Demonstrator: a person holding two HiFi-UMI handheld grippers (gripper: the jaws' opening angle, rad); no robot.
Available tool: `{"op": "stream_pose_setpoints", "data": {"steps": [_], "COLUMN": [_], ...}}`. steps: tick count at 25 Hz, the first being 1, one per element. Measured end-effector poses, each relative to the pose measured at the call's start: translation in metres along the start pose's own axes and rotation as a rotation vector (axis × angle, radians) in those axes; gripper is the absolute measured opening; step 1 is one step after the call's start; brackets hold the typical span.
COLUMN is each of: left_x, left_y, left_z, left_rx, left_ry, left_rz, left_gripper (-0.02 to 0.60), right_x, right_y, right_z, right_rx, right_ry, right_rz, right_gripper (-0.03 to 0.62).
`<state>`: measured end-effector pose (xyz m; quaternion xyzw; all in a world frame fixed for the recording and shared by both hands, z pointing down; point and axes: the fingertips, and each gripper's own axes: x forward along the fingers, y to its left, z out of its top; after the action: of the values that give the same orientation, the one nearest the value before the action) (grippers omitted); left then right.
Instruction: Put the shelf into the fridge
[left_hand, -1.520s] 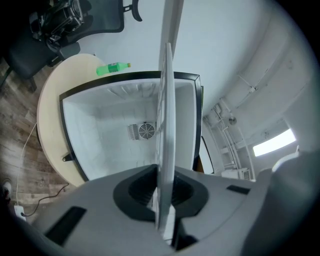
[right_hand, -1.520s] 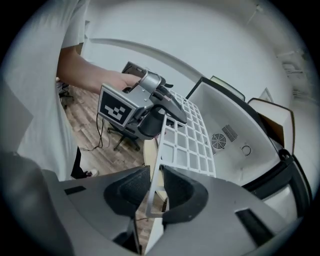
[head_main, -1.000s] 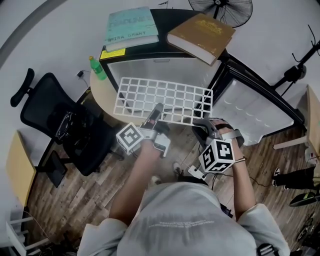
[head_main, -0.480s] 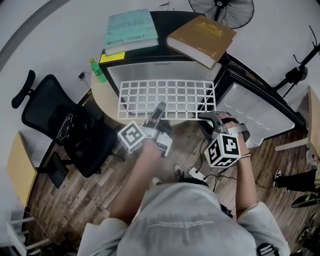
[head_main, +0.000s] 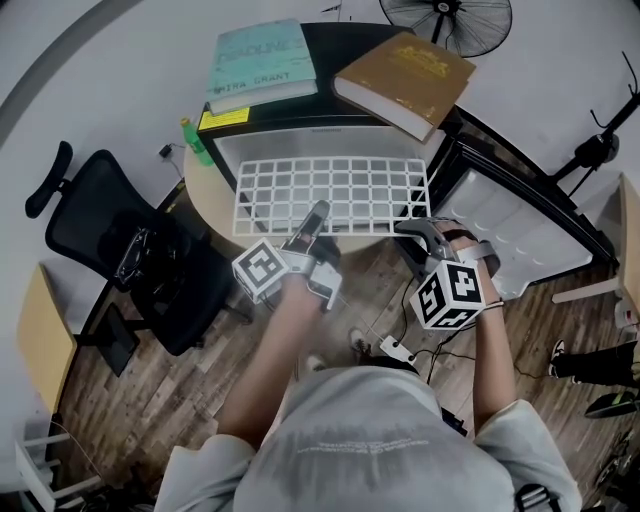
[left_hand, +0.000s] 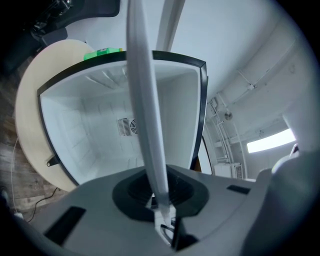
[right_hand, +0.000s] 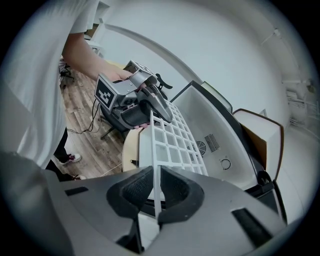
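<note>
The white grid shelf is held flat in front of the open mini fridge, its far edge at the mouth of the white cavity. My left gripper is shut on the shelf's near edge, left of centre. My right gripper is shut on the near right corner. In the left gripper view the shelf shows edge-on, running into the fridge interior. In the right gripper view the shelf stretches from the closed jaws toward the fridge cavity, with the left gripper clamped on its edge.
The fridge door stands open to the right. A teal book and a brown book lie on the fridge top. A green bottle stands on the round table at left, beside a black chair.
The shelf has swung from a slant to square with the fridge and moved closer to its opening. Both grippers moved forward with it.
</note>
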<state>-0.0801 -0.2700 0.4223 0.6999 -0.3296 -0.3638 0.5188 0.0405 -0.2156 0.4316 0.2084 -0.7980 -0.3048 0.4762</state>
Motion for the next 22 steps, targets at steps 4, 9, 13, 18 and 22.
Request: {"op": "stream_pose_setpoints", "data": {"steps": [4,9,13,18,22], "left_x": [0.0013,0.0002,0.0003,0.0003,-0.0001], "left_y": [-0.0025,0.0,0.0041,0.0032,0.005], "left_z": [0.0013,0.0026,0.0025,0.0027,0.003], "left_rx": [-0.014,-0.01,-0.022,-0.032,-0.037], "left_ry": [-0.009,-0.012,-0.023,-0.031,-0.032], "left_rz": [-0.013,-0.005,0.014,0.021,0.023], "left_gripper": [0.038,0.038,0.038,0.038,0.038], "right_x": [-0.0008,0.0013,0.0044,0.0022,0.0027], "right_y": [-0.0027,0.0041,0.0055,0.0047,0.0051], "right_z": [0.0018,0.003,0.001,0.002,0.0017], "right_rx": [-0.006,0.026,0.05,0.07,0.065], "right_ry": [-0.017,-0.058,-0.084,-0.111,-0.111], "right_rz": [0.002,0.046,0.079,0.117,0.122], "right_gripper": [0.054,0.054,0.054,0.054,0.054]}}
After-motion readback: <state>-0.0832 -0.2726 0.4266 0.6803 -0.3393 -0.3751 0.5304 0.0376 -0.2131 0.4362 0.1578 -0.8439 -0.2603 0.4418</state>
